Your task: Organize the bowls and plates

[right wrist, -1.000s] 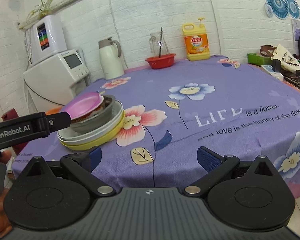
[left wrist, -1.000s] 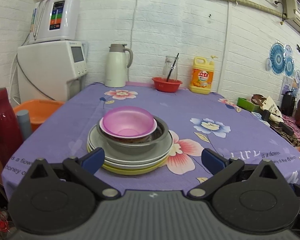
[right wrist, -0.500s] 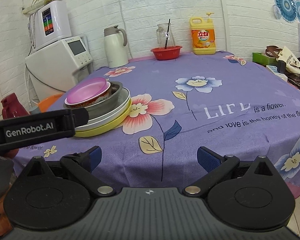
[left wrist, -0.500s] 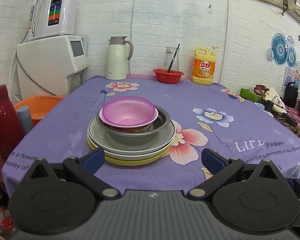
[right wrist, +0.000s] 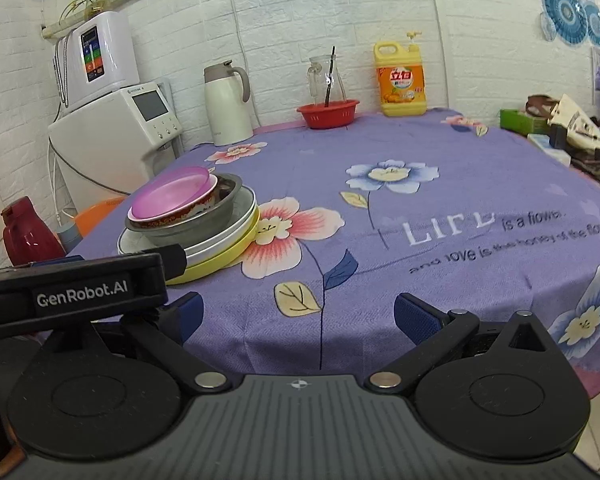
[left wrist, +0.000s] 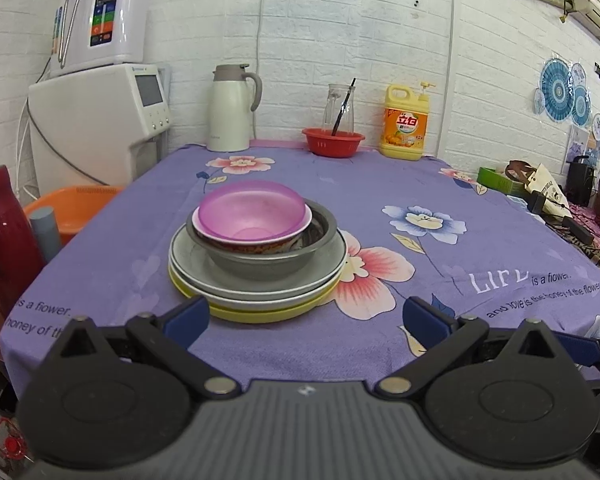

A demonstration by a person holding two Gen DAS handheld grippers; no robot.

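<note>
Just ahead of the left gripper (left wrist: 306,316), jaws apart and empty, bowls (left wrist: 252,216) nest on plates (left wrist: 256,288), largest lowest for stability; the right gripper (right wrist: 296,316) gapes idle beside them.

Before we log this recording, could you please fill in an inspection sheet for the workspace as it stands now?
Surface: table under a purple floral cloth, flat.
Job's things: one stack near the left edge; pink bowl in a patterned bowl, in a grey metal bowl, on grey plates, on a yellow plate.
Clutter: white jug, red basket, glass jar, detergent bottle along the far edge.
Grippers: left hand-held gripper open, empty; right hand-held gripper open, empty.
Cables: grey cable across the white appliance.
Surroundings: brick wall, orange basin, red flask.
</note>
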